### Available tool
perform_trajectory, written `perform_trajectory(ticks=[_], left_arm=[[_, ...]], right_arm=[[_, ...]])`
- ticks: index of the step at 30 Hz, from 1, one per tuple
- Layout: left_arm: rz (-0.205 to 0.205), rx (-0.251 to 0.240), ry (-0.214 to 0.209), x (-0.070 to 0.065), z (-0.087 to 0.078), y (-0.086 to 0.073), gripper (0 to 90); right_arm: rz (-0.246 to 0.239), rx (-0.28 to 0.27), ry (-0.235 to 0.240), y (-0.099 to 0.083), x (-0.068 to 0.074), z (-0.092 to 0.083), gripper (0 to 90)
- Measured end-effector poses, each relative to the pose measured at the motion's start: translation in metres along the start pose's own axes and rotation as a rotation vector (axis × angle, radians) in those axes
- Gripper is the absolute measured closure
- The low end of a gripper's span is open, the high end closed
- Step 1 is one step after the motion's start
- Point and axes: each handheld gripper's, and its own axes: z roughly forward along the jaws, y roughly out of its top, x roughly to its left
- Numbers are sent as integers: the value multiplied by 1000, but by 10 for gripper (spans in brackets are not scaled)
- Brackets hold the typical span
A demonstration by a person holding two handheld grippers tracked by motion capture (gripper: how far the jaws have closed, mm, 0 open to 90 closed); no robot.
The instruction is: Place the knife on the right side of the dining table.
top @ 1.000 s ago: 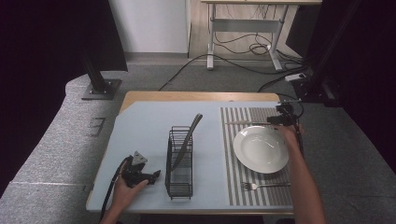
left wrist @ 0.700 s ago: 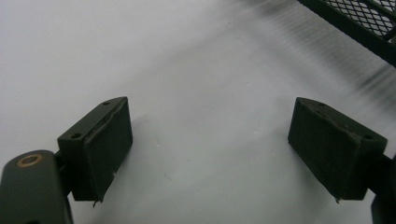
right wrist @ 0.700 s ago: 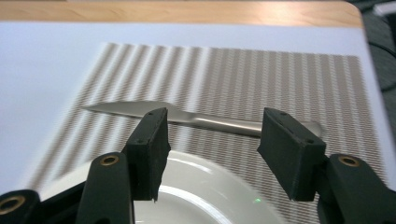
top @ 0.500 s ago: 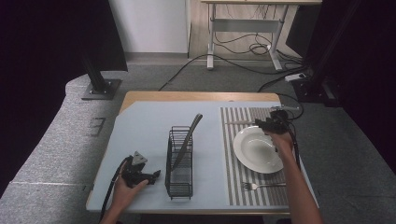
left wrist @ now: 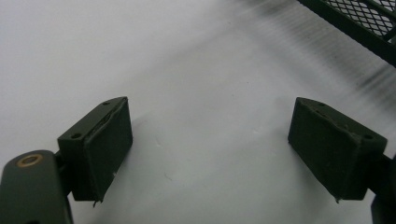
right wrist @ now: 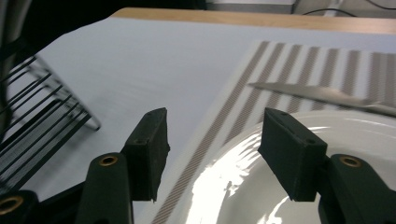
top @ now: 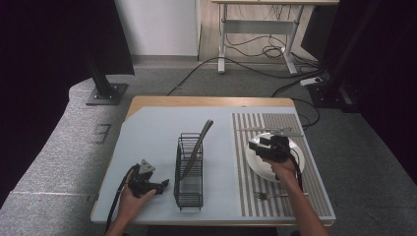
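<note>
Pale smooth tabletop [top: 147, 132]; both tongs gape empty, left [left wrist: 210, 149], right [right wrist: 212, 154] over glossy round plate [right wrist: 261, 186].

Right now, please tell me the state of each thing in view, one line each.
left gripper: open, empty, low over the table.
right gripper: open, empty, above the plate's edge.
plate: empty, flat on the striped mat.
knife: lying beyond the plate.
fork: lying on the mat.
black rack: upright, holding one utensil.
</note>
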Motion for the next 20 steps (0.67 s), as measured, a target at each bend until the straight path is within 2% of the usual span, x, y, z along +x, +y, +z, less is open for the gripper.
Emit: perform_trajectory(ticks=[6, 11, 20], left_arm=[[1, 0, 0, 0, 0, 0, 131], [2, -1, 1, 0, 0, 0, 132], [1, 0, 1, 0, 0, 0, 132]], right_arm=[[-57, 35, 16, -15, 16, 6, 408], [-54, 43, 23, -20, 19, 7, 406], [-63, 24, 33, -22, 26, 3, 397]])
